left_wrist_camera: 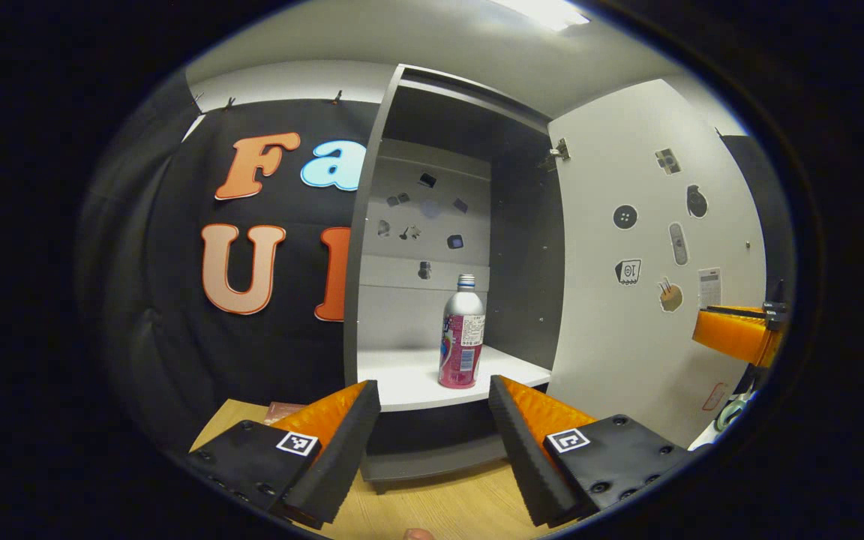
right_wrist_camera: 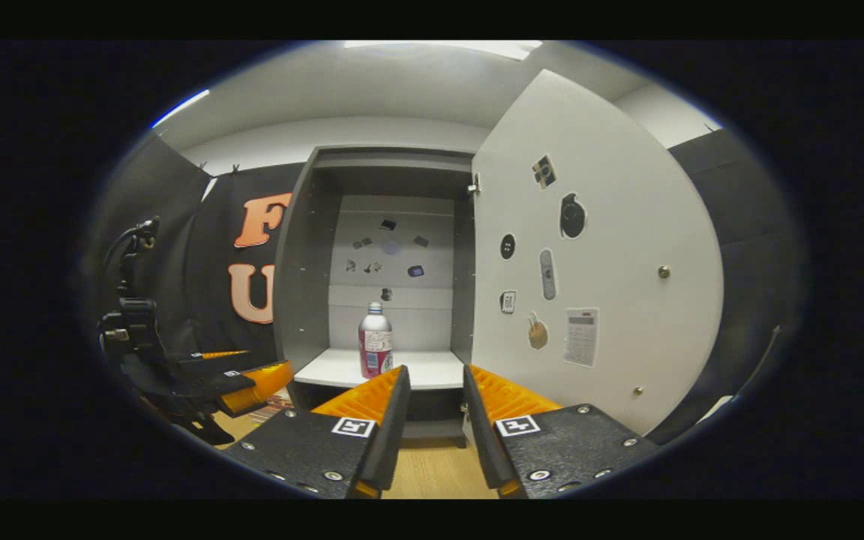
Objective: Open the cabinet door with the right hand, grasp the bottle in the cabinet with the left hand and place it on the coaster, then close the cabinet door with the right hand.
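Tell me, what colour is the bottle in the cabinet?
The bottle is silver with a pink label; the left gripper view shows it best.

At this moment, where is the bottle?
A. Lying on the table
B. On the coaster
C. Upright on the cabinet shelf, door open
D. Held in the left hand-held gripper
C: the bottle stands upright on the shelf, untouched, beside the open door.
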Demonstrator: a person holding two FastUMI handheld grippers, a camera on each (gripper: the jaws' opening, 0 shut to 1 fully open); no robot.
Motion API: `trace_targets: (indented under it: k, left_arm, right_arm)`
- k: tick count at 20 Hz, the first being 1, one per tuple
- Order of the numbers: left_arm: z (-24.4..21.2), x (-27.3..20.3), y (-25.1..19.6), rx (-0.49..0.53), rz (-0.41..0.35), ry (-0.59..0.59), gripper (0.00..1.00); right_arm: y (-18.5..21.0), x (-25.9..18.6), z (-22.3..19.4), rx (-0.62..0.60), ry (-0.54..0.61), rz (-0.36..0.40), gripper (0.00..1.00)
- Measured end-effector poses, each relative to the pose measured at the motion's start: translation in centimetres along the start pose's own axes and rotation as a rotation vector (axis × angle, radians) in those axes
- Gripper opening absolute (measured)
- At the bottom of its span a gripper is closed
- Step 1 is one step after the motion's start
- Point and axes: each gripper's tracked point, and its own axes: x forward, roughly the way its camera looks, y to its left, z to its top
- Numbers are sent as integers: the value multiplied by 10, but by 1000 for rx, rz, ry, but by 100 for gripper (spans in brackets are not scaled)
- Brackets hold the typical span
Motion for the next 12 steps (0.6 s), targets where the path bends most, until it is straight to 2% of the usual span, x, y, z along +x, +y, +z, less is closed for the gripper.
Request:
trace_targets:
  k: [1, 2, 4, 9, 12]
  left_arm:
    - [1, 8, -1, 4, -22, -3, 95]
    - [2, 14, -2, 11, -38, -8, 95]
    - [6, 31, -2, 33, -53, -32, 95]
    - [12, 70, -20, 68, -99, -75, 95]
    - [8, 94, -27, 73, -101, -82, 95]
  right_arm:
    - [4, 5, -3, 5, 3, -8, 53]
    - [9, 11, -6, 10, 11, -14, 52]
    - [15, 23, -12, 15, 24, -18, 58]
    - [14, 54, -23, 3, 40, -12, 80]
    - [8, 73, -26, -3, 32, -4, 87]
